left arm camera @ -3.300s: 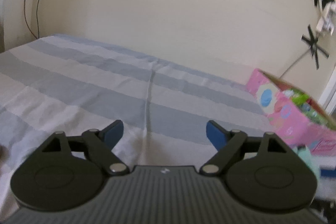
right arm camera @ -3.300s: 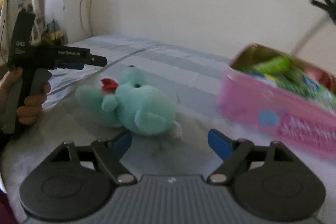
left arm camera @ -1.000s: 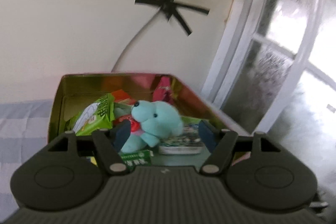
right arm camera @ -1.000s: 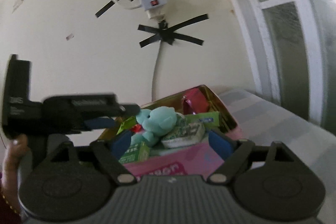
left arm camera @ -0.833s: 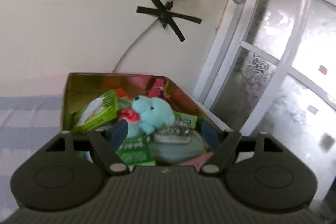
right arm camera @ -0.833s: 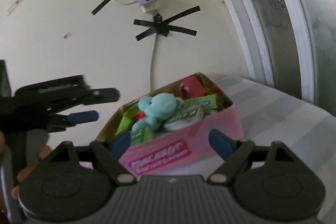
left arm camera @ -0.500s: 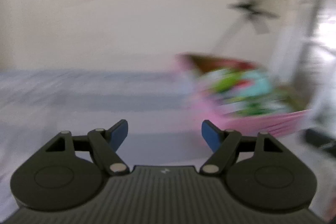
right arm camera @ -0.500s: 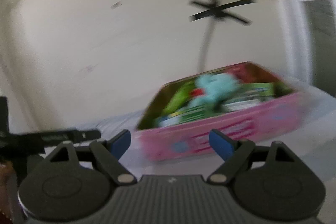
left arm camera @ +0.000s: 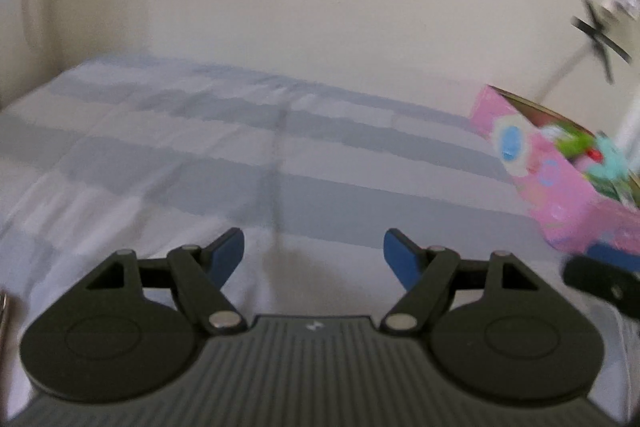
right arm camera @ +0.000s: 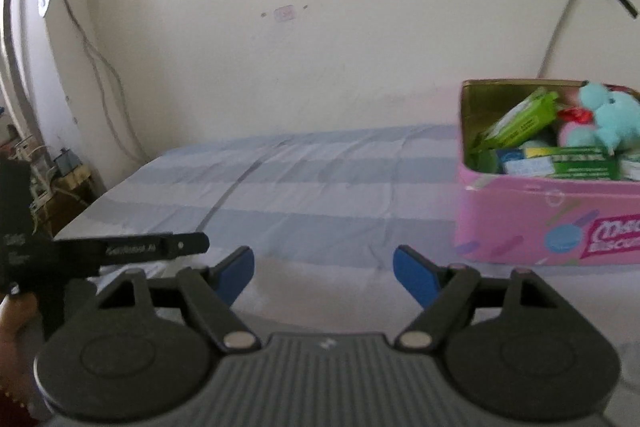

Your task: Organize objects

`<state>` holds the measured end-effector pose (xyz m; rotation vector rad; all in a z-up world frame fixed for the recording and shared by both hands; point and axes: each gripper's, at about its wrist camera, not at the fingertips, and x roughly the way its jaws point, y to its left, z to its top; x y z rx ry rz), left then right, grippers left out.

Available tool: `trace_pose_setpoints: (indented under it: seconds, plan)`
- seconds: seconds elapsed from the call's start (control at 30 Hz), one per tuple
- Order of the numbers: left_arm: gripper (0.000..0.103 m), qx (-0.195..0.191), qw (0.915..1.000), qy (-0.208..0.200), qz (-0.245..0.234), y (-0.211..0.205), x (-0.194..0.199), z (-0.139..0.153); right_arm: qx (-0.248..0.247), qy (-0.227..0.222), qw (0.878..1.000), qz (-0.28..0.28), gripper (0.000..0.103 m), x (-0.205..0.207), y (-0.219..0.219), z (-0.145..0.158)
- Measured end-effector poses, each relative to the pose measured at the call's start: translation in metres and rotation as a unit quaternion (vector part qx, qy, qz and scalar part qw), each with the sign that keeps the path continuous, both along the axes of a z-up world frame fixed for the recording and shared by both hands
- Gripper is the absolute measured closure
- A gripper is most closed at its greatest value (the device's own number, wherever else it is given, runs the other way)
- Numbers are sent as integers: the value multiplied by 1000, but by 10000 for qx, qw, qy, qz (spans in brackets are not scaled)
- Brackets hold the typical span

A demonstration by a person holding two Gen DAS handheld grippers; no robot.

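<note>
— Over at the right end of the bed [right arm camera: 320,195], the pink tin [right arm camera: 540,231] holds the teal plush toy [right arm camera: 612,123] on top of green packets [right arm camera: 520,119].

— How would it handle?

— Soft, light and squashy, I judge; pinch its round body, not a limb.

— And the fingers?

— Left gripper [left arm camera: 314,251] and right gripper [right arm camera: 324,265] both spread wide, grasping nothing.
</note>
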<state>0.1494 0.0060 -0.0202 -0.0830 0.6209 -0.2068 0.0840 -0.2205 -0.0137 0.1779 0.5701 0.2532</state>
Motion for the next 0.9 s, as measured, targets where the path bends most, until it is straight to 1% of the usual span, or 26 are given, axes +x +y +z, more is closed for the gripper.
trace_pose_setpoints:
  seconds: [0.1,0.2,0.27,0.3,0.37,0.43,0.47,0.53,0.57,0.6,0.63,0.7,0.73,0.83,0.9]
  plan:
    - [24,70,9988,-262,-416,-29,-12,20,2,-144,9988,-465,22,-16,-22,9]
    - [23,132,9943,-606,-867,-62,-30,42,71,-161,9928,-1181,18,-42,-57,21]
    - [10,212,9896,-735,-1220,-86,-41,51,58,-142,9866,-1627,10,-62,-78,34]
    - [8,258,9869,-789,-1380,-98,-47,54,44,-99,9836,-1803,0,-73,-88,42]
    - [3,391,9828,-798,-1618,-118,-60,54,12,-56,9803,-1972,0,-94,-103,58]
    - [0,483,9799,-701,-1804,-135,-69,54,-67,30,9796,-2007,0,-110,-112,68]
    - [0,494,9795,-651,-1840,-140,-72,52,-101,126,9791,-2030,0,-116,-116,70]
    - [0,561,9806,-528,-1804,-148,-82,48,-129,516,9737,-2214,0,-120,-123,70]
    - [0,592,9809,-491,-1784,-152,-87,46,-84,794,9693,-2324,0,-119,-125,69]
    - [0,625,9816,-458,-1745,-155,-92,46,12,921,9675,-2354,0,-121,-128,66]
    - [0,645,9828,-431,-1678,-157,-96,45,169,922,9681,-2323,0,-123,-131,64]
    - [0,738,9852,-434,-1482,-162,-106,45,477,691,9704,-2265,0,-137,-133,58]
    - [0,802,9860,-460,-1387,-163,-110,45,460,657,9710,-2252,0,-139,-133,57]
    - [0,972,9877,-511,-1116,-163,-123,44,171,458,9737,-2224,0,-149,-125,57]
    - [0,976,9882,-517,-1057,-162,-129,45,79,324,9753,-2182,0,-155,-121,58]
